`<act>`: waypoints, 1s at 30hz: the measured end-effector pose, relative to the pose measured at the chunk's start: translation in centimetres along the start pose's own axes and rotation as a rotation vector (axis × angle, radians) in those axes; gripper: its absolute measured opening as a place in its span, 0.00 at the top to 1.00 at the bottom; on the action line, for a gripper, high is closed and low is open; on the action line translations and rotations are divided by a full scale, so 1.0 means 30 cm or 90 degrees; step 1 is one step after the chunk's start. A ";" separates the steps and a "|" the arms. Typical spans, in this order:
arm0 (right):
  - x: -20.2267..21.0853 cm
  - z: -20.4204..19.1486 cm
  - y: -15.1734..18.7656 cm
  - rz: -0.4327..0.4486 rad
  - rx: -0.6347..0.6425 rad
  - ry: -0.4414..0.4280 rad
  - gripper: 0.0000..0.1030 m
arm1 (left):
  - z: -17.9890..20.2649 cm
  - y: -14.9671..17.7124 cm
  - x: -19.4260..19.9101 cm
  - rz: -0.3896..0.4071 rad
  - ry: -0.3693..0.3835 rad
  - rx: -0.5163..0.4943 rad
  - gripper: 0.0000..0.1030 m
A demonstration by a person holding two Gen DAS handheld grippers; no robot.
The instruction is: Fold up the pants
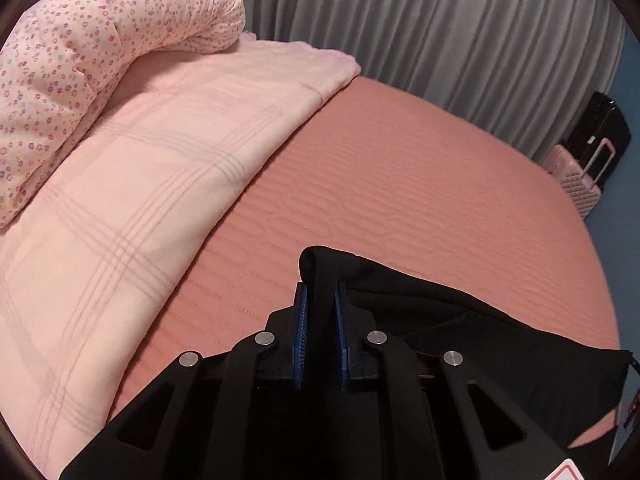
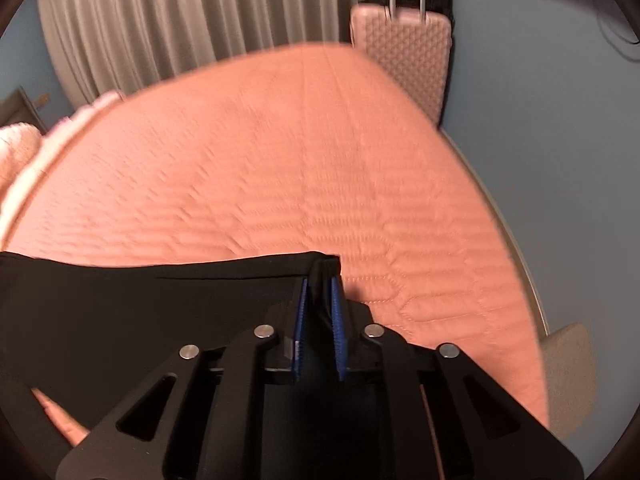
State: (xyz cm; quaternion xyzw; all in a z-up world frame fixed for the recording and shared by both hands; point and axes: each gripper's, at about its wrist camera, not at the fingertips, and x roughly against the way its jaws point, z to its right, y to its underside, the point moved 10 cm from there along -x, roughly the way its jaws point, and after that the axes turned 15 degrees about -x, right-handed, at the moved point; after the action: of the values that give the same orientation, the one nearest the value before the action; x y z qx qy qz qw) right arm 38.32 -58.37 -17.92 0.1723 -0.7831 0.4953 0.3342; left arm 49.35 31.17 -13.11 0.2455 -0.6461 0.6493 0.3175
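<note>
The left gripper [image 1: 320,292] is clamped on a raised fold of the black pants [image 1: 460,332], which spread away to its right over the bed [image 1: 400,184]. The right gripper [image 2: 320,284] pinches the pants' [image 2: 140,312] corner, with the cloth stretching off to its left.

Ahead of both grippers the quilted salmon bed cover lies bare and flat up to its far edge. Left of the left gripper a pale pink plaid blanket [image 1: 132,200] takes up that side, with a floral duvet [image 1: 80,60] heaped beyond it. Right of the right gripper the bed's edge curves close by, blue wall past it.

Grey curtains [image 1: 440,40] hang beyond the bed. A pink suitcase [image 2: 404,56] stands at the far corner against something black. No writing can be read.
</note>
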 end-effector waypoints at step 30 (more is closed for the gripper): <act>0.485 -0.108 0.569 -0.119 0.134 -0.043 1.00 | 0.177 0.659 0.191 -0.155 0.176 0.278 0.53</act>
State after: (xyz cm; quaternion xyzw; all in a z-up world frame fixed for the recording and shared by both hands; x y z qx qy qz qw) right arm 18.77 -46.90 -18.17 0.2950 -0.7182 0.5355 0.3323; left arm 30.56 27.15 -22.21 0.2930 -0.4073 0.7574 0.4178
